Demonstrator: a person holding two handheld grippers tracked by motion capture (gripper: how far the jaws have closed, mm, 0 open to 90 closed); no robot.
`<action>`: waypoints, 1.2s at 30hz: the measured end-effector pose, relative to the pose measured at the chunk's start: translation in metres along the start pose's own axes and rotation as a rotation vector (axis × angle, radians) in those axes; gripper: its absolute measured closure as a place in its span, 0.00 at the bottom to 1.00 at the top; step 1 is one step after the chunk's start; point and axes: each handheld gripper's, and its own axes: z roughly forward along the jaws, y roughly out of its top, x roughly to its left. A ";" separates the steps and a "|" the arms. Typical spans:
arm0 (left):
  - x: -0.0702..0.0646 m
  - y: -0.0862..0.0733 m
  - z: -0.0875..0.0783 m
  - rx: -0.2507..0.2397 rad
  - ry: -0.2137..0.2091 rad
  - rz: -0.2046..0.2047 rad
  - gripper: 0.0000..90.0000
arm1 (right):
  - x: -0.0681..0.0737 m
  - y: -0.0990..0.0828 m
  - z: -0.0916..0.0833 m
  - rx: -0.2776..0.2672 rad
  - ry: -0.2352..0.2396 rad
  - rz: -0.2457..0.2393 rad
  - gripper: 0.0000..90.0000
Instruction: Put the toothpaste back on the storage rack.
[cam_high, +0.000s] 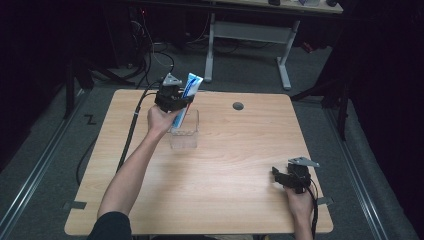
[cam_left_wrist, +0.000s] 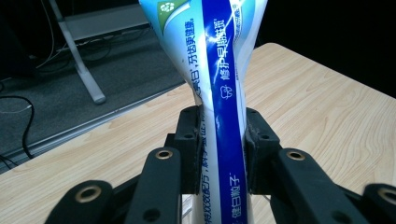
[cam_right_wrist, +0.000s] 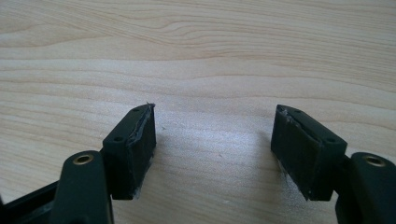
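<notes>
Toothpaste tube (cam_left_wrist: 223, 84) is pinched mid-body by my left gripper (cam_high: 172, 100), upright with its lower end inside the clear box (cam_high: 184, 131), probably so it stands there. My right gripper (cam_right_wrist: 212, 144) waits near the table (cam_high: 230, 165) edge, jaws apart, empty.

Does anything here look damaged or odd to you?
Slightly. The toothpaste tube is squeezed to a narrow waist where the left gripper clamps it. The right gripper has frayed, ragged pad edges.
</notes>
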 end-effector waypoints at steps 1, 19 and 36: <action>0.000 0.000 0.000 0.001 0.001 0.001 0.79 | 0.000 0.000 0.000 0.000 0.000 0.000 0.35; 0.010 -0.014 0.002 0.000 0.011 -0.016 0.78 | 0.000 0.000 0.000 0.000 -0.001 -0.003 0.35; 0.005 -0.021 0.002 0.043 0.011 0.026 0.78 | 0.000 0.000 0.000 0.000 0.000 -0.001 0.35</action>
